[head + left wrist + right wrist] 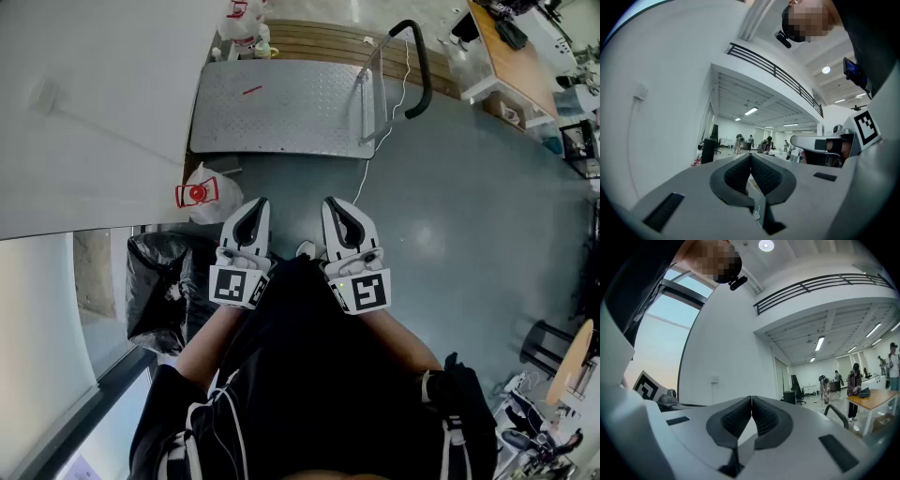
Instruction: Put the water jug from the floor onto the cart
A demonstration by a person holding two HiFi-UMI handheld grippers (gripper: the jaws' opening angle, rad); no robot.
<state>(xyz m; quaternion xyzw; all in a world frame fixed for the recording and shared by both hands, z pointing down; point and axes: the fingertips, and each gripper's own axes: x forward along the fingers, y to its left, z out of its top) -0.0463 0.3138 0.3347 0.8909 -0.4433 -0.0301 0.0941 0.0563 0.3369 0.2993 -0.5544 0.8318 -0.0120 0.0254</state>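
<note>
The left gripper (257,202) and right gripper (331,202) are held clenched, empty; the water jug (211,187) at left-centre must first be reached, jaws opened.

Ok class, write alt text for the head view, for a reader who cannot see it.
Seen from above, a person holds the left gripper and right gripper shut and empty, side by side over a grey floor. Ahead is a flat metal cart with a black handle. A clear, red-topped jug sits on the floor left of the grippers.
</note>
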